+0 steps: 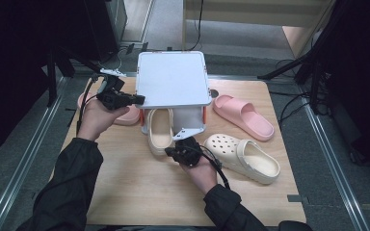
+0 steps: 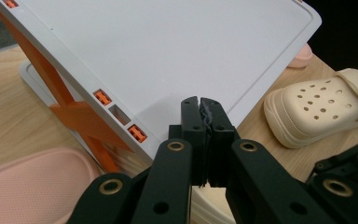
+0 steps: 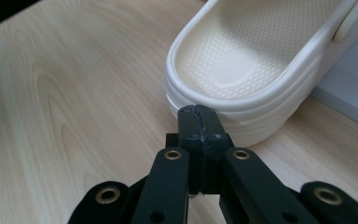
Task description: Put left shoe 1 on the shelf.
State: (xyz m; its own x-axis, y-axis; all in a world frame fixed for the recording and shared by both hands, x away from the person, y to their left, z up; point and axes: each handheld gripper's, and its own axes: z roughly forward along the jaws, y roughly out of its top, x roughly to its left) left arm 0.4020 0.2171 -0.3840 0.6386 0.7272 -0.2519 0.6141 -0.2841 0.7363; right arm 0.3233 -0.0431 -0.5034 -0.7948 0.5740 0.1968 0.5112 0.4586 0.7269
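Cream clogs are sitting on the wooden desk: one clog is lying partly under the white shelf rack, its heel end pointing toward the person, and the second, perforated clog is resting to its right. The right gripper is hovering just at the heel rim of the tucked clog, jaws pressed fully together with nothing between them; whether the tips are touching the rim is hard to tell. The left gripper is hanging at the rack's left edge, its jaws likewise closed and empty, pointing across the tilted white top with its orange supports. One pink slide is lying to the right of the rack, another pink slide beneath the left hand.
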